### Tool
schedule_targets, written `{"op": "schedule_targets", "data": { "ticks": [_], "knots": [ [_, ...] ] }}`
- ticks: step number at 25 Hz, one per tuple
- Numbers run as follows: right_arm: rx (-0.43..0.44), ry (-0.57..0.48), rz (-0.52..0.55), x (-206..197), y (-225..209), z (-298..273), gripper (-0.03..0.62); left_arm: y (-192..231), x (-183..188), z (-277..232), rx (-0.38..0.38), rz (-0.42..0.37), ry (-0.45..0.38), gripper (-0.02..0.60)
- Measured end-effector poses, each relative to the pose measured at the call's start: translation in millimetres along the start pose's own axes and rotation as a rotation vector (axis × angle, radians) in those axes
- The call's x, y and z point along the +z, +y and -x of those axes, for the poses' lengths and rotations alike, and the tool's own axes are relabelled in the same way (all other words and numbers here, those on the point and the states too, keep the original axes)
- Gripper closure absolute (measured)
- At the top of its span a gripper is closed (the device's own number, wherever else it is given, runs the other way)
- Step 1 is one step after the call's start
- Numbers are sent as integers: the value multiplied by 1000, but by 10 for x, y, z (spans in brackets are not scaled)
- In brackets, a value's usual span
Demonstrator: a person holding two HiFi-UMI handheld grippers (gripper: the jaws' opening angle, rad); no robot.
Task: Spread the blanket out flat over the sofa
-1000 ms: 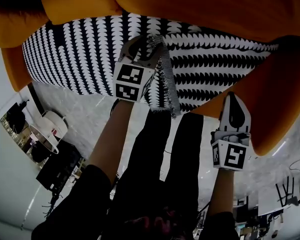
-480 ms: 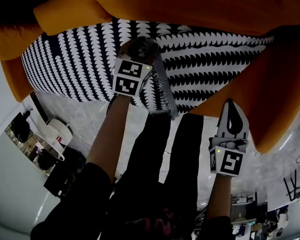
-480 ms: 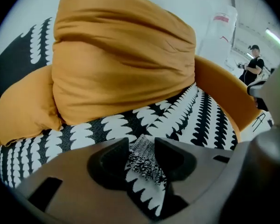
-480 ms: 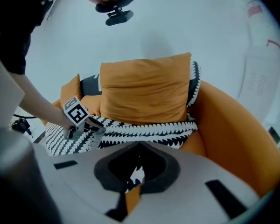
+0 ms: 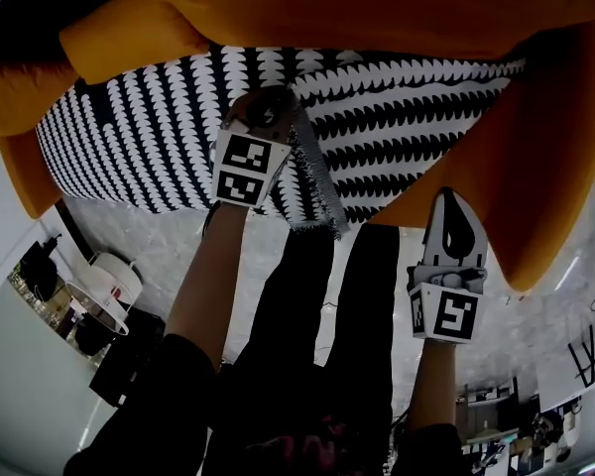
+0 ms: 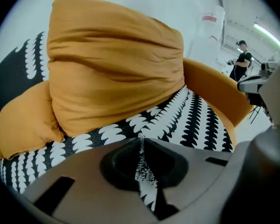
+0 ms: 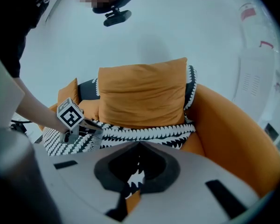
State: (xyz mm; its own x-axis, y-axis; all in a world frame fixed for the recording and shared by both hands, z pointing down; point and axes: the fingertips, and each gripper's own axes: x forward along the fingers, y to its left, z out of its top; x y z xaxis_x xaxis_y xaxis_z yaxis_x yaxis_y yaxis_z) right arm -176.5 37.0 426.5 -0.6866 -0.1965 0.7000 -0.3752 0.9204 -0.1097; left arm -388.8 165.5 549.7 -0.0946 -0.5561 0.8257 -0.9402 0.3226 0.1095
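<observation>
- On sofa seat: left gripper just closed, pinching blanket edge
- right gripper pressed together, empty
- draw edge outward low, steady, no bunching

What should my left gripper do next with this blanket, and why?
Probably lift slightly and draw the fringed edge toward the front right, where bare sofa shows. The left gripper has just closed its jaws on the blanket, with fabric pinched between them, and that edge lies bunched across the blanket's middle.
</observation>
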Motion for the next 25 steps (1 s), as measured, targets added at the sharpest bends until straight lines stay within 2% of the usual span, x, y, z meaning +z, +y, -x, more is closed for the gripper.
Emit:
{"op": "schedule_targets", "data": {
  "ticks": [5, 8, 12, 17, 21, 25],
  "knots": [
    [-33, -98, 6, -42, -82, 80, 574, -76, 152, 97, 27, -84, -69, 554],
    [-49, -99, -5, -50, -48, 242, 574, -141, 130, 271, 28, -92, -68, 554],
    [-106, -118, -17, 40, -25, 443, 574, -213, 242, 435, 23, -151, -88, 554],
    [-164, -155, -38, 10, -67, 602, 574, -377, 275, 542, -6, -168, -121, 554],
    [-224, -199, -62, 107, 61, 887, 574, -486, 422, 869, -36, -225, -162, 554],
    [-272, -221, -96, 12, -28, 999, 574, -672, 437, 817, -68, -231, -181, 554]
  ]
}}
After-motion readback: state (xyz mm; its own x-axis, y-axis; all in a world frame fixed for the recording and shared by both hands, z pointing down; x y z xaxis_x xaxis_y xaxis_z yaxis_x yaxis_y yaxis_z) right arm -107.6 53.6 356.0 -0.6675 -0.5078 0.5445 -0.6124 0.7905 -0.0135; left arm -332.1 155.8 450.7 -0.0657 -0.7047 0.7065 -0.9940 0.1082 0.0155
